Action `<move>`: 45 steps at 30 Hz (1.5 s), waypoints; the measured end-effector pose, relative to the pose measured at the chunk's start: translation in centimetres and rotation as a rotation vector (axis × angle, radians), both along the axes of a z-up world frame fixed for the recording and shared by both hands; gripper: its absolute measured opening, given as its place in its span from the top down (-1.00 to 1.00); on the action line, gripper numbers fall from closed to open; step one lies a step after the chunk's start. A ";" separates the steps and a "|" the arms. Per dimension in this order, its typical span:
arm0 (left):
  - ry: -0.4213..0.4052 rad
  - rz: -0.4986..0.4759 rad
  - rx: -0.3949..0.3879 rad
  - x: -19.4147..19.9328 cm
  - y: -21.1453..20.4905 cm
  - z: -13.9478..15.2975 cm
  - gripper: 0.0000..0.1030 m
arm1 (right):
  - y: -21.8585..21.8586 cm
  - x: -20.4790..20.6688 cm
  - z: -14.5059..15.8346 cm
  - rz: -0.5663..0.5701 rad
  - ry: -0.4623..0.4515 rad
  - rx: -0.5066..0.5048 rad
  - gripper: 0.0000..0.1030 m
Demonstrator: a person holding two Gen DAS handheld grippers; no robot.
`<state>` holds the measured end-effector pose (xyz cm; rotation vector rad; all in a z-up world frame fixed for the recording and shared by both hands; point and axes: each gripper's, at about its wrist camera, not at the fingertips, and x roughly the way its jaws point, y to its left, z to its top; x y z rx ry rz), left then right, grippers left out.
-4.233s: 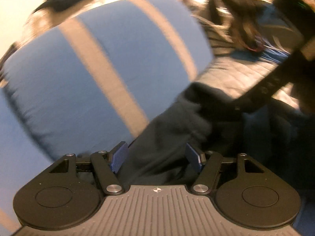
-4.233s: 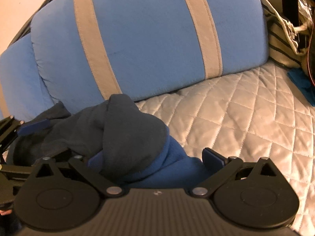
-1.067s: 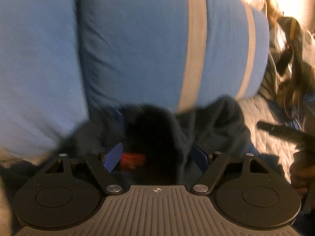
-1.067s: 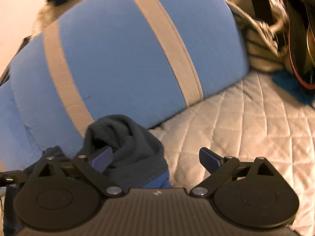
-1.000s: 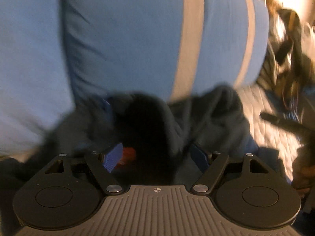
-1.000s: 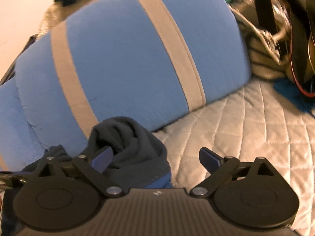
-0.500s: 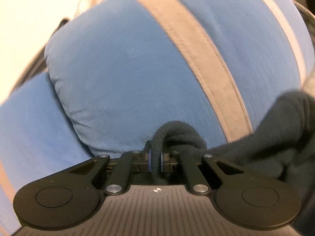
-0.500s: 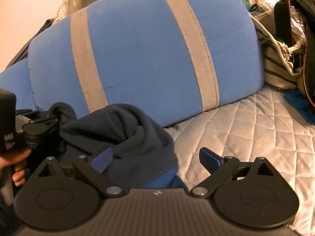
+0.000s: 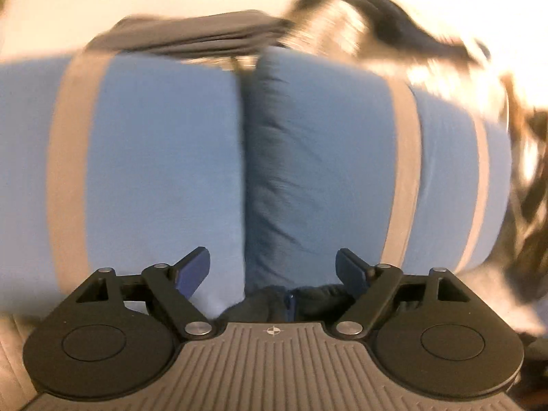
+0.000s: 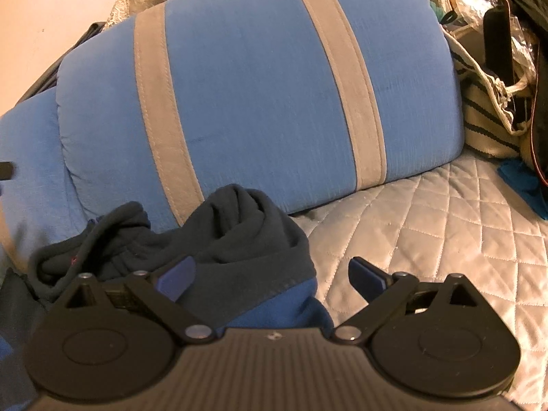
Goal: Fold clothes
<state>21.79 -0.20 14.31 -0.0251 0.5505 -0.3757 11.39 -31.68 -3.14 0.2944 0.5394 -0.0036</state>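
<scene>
A dark grey fleece garment point(image 10: 239, 236) with a blue lining lies crumpled on the quilted cover point(image 10: 428, 239), against a blue cushion. My right gripper point(image 10: 270, 277) is open just above it. Its left finger point(image 10: 174, 277) rests over the fleece and its right finger hangs over bare quilt, with no pad pressing. In the blurred left wrist view my left gripper point(image 9: 272, 269) is open and its jaws are still opening. Nothing is between its pads. Only a bit of the dark garment point(image 9: 291, 303) shows low down, near the base of the jaws.
Two blue cushions with grey stripes point(image 9: 308, 171) stand side by side behind the garment; the right one point(image 10: 257, 85) fills the right wrist view. A striped bag point(image 10: 486, 120), dark clutter and a blue cloth point(image 10: 524, 185) crowd the right end of the cover.
My left gripper, shut on a fold of the fleece half a second ago, has let go, opened and risen away from it. The garment has slumped. My right gripper has hardly moved.
</scene>
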 end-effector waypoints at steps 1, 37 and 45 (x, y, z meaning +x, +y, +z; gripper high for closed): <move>0.017 0.009 -0.028 -0.1 1.6 0.1 -0.57 | 0.1 -0.1 0.1 0.002 -0.004 0.001 -0.96; 0.326 0.256 -0.128 -0.3 14.8 -12.4 -0.29 | 0.5 -0.9 -0.1 0.008 0.002 -0.001 -0.97; 0.234 0.262 -0.037 -6.6 14.7 -6.5 -0.29 | -0.5 -5.6 1.4 0.010 -0.048 0.048 -1.00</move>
